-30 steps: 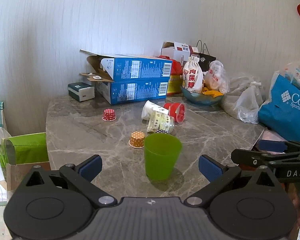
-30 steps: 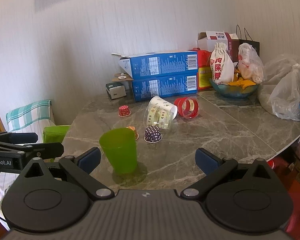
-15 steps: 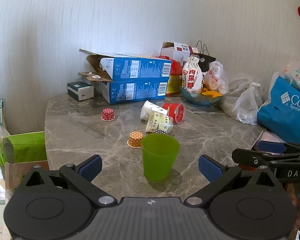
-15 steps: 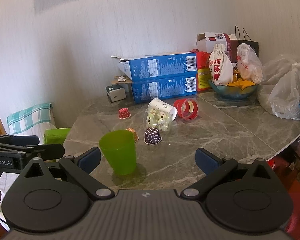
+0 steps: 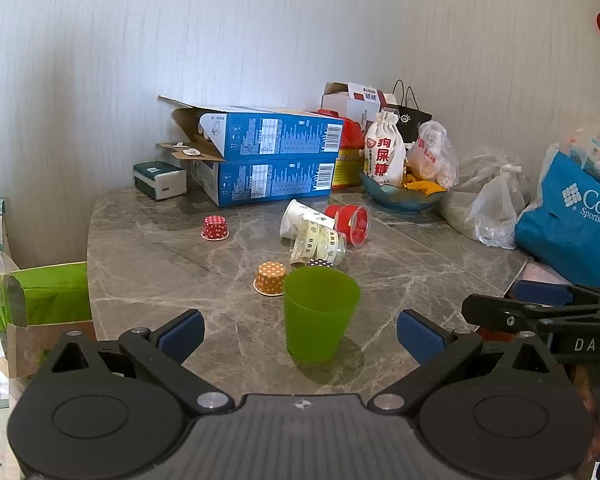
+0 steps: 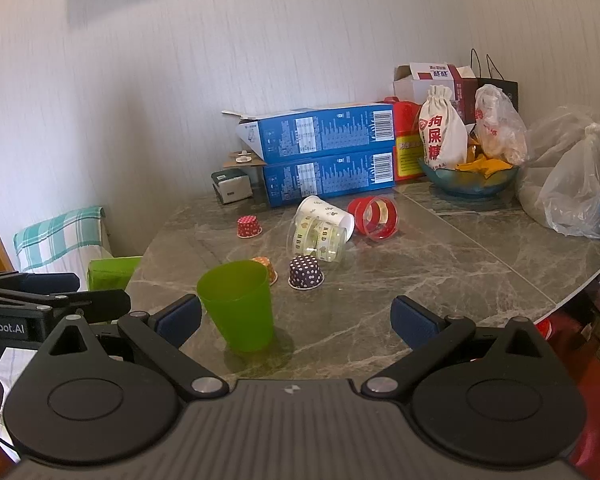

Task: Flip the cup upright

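A green plastic cup stands upright on the marble table, mouth up; it also shows in the right wrist view. My left gripper is open and empty, a little short of the cup, with its fingers either side. My right gripper is open and empty, with the cup near its left finger. Further back, a white paper cup, a clear cup with yellow bands and a red-rimmed clear cup lie on their sides.
Small dotted cupcake liners stand upside down: red, orange, purple. Two blue boxes, a bowl with bags, plastic bags and a blue shopping bag crowd the back and right.
Both grippers have drawn back slightly from the green cup, which stays upright on the table. Both stay open.
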Demonstrator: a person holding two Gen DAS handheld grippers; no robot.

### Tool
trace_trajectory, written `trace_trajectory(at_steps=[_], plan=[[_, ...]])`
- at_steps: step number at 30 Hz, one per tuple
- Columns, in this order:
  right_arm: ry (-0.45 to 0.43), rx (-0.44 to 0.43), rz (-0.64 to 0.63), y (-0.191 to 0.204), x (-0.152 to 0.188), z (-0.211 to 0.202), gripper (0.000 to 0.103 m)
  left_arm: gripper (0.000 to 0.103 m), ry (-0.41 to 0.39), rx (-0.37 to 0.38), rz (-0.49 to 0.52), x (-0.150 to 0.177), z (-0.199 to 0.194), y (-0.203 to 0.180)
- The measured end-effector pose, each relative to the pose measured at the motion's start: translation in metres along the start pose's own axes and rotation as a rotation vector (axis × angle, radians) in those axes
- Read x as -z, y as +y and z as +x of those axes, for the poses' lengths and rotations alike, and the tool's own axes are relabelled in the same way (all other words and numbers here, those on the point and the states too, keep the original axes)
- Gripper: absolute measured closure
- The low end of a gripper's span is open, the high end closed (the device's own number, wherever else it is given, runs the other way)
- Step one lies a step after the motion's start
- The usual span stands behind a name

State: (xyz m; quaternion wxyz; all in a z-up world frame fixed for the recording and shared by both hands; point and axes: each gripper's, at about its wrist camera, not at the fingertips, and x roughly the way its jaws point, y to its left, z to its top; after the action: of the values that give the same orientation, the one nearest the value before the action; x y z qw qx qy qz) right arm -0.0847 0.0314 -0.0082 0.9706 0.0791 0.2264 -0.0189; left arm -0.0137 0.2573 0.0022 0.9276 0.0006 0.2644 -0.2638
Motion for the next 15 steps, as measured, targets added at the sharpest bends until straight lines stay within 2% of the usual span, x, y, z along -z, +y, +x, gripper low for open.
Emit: trace_trajectory(at_steps=[15], plan=[[0.006, -0.002, 0.011, -0.0021, 0.0005, 0.0015, 0.001, 0.000, 0.002, 0.001, -0.002, -0.0001, 0.0023, -0.0022]])
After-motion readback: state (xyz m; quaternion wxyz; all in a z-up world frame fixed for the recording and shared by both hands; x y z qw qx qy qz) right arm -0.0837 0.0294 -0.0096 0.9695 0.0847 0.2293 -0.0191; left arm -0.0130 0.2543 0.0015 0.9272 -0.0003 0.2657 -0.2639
